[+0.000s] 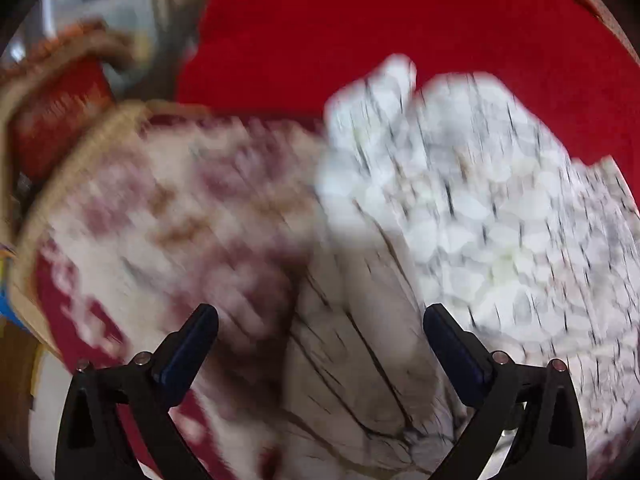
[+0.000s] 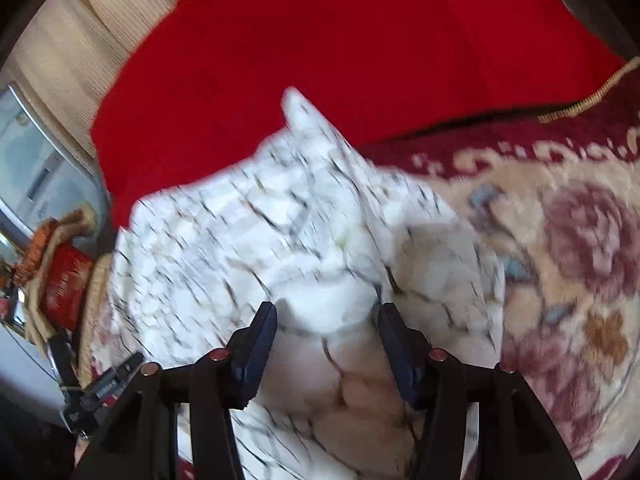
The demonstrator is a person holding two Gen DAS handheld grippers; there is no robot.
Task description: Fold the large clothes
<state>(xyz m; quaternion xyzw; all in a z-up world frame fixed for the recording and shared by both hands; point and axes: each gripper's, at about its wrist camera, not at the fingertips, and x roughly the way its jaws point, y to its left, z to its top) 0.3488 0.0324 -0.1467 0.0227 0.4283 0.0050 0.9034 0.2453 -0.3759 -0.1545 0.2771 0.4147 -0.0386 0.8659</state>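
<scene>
A white garment (image 1: 480, 200) with thin black crackle lines lies bunched on a floral blanket (image 1: 180, 200); the left wrist view is blurred. My left gripper (image 1: 320, 320) hovers over a fold of it, jaws spread wide, pads clear of the cloth. In the right wrist view the garment (image 2: 224, 240) rises to a peak towards the far side. A thick wad of it sits between the fingers of my right gripper (image 2: 328, 316), and both pads press on it.
A plain red cover (image 2: 320, 40) spreads beyond the garment, and the cream and maroon floral blanket (image 2: 560, 260) lies to the right. At the left edge stand a red box (image 2: 64, 284) and some clutter, with a dark device (image 2: 104, 384) below them.
</scene>
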